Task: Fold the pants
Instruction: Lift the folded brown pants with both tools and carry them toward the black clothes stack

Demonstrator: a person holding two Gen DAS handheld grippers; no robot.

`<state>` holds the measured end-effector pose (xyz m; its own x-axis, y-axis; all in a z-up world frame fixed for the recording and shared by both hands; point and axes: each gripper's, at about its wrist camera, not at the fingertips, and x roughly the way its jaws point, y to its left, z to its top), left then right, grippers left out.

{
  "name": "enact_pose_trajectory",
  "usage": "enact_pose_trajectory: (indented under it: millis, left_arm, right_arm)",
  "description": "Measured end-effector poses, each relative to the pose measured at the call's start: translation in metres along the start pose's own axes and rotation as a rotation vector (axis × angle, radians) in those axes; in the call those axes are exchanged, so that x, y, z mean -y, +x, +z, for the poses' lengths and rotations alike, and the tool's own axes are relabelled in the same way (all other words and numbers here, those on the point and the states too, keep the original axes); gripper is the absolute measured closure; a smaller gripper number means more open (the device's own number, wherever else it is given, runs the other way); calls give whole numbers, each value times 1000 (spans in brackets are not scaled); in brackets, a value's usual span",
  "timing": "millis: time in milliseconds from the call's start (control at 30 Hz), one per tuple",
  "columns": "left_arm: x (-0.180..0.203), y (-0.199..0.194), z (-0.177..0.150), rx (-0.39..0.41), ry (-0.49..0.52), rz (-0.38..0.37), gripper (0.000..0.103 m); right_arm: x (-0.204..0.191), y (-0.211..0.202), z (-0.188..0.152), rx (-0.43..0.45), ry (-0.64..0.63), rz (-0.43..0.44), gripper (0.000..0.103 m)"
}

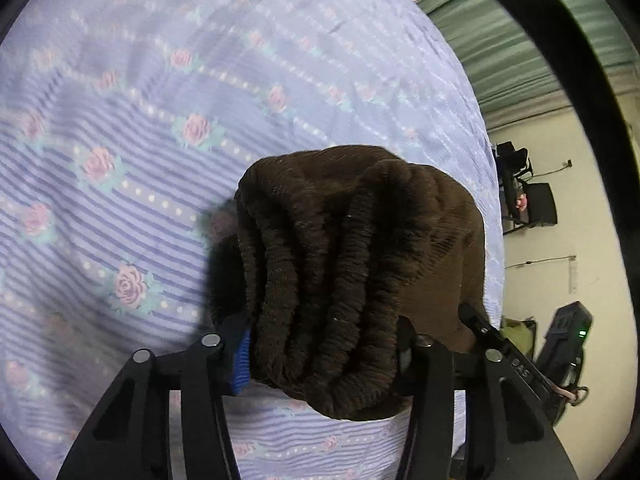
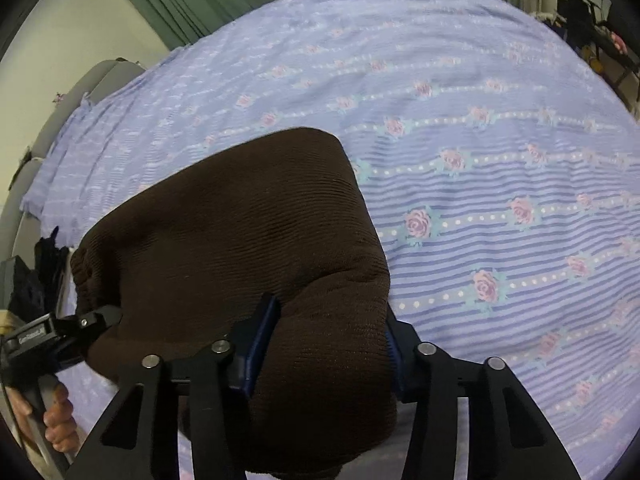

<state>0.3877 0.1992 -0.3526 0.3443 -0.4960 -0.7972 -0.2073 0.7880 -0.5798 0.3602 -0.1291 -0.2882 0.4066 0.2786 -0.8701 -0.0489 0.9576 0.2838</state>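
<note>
Writing: we read "DAS" on the right gripper (image 1: 516,364).
Jaws: our left gripper (image 1: 324,352) and right gripper (image 2: 320,344) both clamp the bunched brown pants (image 2: 240,248) over the bed (image 2: 480,140).

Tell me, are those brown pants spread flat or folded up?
Folded into a thick bundle: the pants show several stacked layers of ribbed edge between the left gripper, and the right gripper clamps the other end.

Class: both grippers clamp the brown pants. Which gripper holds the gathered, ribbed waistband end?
The left gripper: bunched ribbed folds of the brown pants sit between its pads. The right gripper pinches smooth knit instead.
</note>
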Motion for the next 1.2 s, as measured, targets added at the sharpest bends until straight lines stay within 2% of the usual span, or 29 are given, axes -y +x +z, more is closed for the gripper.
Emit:
enact_pose_trajectory:
  millis: [167, 400, 567, 667, 933, 1200]
  left_arm:
    - [31, -40, -15, 66, 100, 25, 58]
    - [77, -129, -38, 164, 237, -3, 58]
    - [100, -192, -59, 255, 298, 0, 58]
    - [112, -221, -70, 297, 297, 7, 58]
    - [101, -282, -100, 366, 255, 24, 58]
    - [65, -332, -100, 409, 269, -11, 58]
  right_arm:
    - [-14, -51, -9, 80, -19, -2, 61]
    - [-40, -143, -23, 226, -93, -7, 61]
    - [-59, -201, -24, 313, -113, 28, 61]
    - [-71, -223, -28, 346, -143, 51, 61]
    - [-106, -266, -48, 363, -205, 93, 61]
    - [-163, -291, -69, 399, -245, 79, 61]
